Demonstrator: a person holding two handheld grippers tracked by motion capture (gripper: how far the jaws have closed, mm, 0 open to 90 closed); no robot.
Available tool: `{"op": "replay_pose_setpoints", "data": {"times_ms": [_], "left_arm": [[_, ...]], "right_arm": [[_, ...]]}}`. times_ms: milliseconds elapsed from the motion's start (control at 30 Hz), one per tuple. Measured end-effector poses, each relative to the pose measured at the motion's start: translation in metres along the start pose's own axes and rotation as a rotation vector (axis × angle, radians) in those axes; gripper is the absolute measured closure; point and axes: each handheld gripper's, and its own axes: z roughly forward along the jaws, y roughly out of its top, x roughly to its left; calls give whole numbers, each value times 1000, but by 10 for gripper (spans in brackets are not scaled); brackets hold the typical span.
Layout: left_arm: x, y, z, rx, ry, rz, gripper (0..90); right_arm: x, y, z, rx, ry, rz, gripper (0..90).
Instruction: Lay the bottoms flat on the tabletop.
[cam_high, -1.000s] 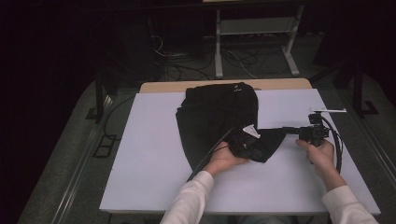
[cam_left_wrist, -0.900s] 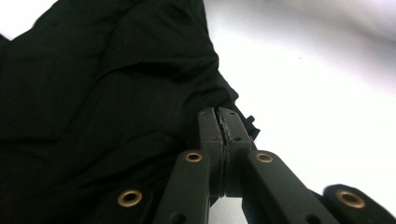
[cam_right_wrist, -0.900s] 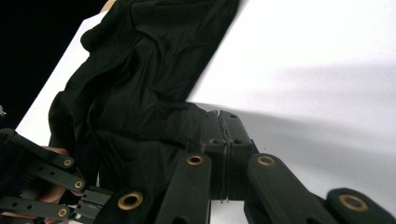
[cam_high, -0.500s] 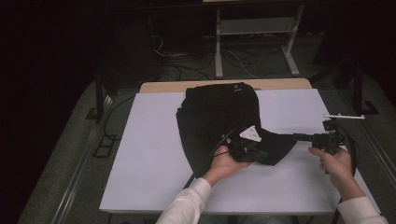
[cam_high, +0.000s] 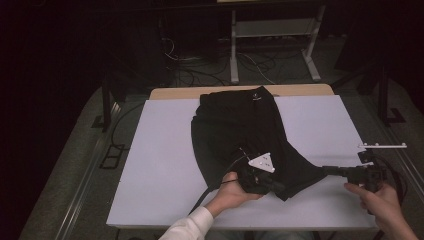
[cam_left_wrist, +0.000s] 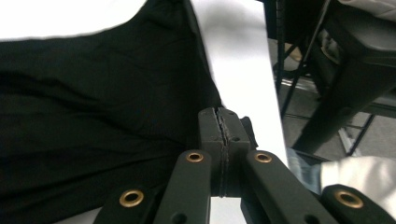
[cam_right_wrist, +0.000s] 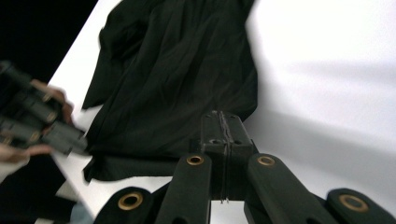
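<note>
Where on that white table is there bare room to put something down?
The table is bare left of the black garment, and right of it along the far edge. The near right is crowded: left gripper and right gripper both pinch the hem.

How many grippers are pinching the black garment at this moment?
2. The left gripper pinches the near hem of the black garment; the right gripper pinches its corner toward the table's right side. Both have their jaws closed.
</note>
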Motion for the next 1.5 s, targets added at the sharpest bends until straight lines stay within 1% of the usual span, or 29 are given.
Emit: {"op": "replay_pose_setpoints", "data": {"times_ms": [133, 233, 333, 400, 467, 633, 733, 967, 1100, 1233, 1333, 1367, 1400, 1433, 1467, 1500], "left_arm": [[-1, -8, 0, 2, -14, -20, 896], [-3, -10, 1, 5, -31, -19, 895], [-5, -11, 4, 16, -45, -15, 895], [-7, -11, 7, 16, -62, -19, 895], [-9, -11, 8, 25, -78, -15, 895], [-12, -14, 11, 61, -115, -11, 896], [-14, -15, 12, 73, -134, -6, 896], [-21, -17, 14, 87, -160, -4, 897], [-25, -18, 14, 110, -179, 11, 897], [-28, -20, 13, 124, -186, 12, 897], [-26, -22, 14, 124, -180, -22, 885], [-25, -22, 14, 125, -174, -28, 870], [-24, -22, 14, 114, -170, -42, 800], [-24, -22, 13, 103, -168, -56, 712], [-23, -22, 11, 95, -174, -67, 662], [-23, -22, 9, 89, -171, -71, 637]], "right_arm": [[4, -11, -2, 45, 3, -22, 885], [6, -18, -4, 73, 2, -37, 885], [5, -26, -7, 90, 6, -34, 885], [4, -30, -10, 99, 10, -31, 885], [3, -33, -12, 110, 14, -31, 885], [5, -43, -16, 137, 28, -36, 885], [6, -48, -17, 156, 23, -41, 885], [5, -58, -21, 175, 32, -26, 885], [8, -62, -23, 186, 42, -33, 885], [11, -65, -23, 201, 47, -36, 885], [12, -66, -21, 213, 47, -40, 880], [12, -66, -20, 217, 46, -39, 845], [13, -66, -20, 216, 35, -40, 757], [14, -65, -20, 213, 18, -53, 696], [15, -65, -19, 208, -2, -69, 629], [16, -65, -19, 200, -16, -78, 604]]}}
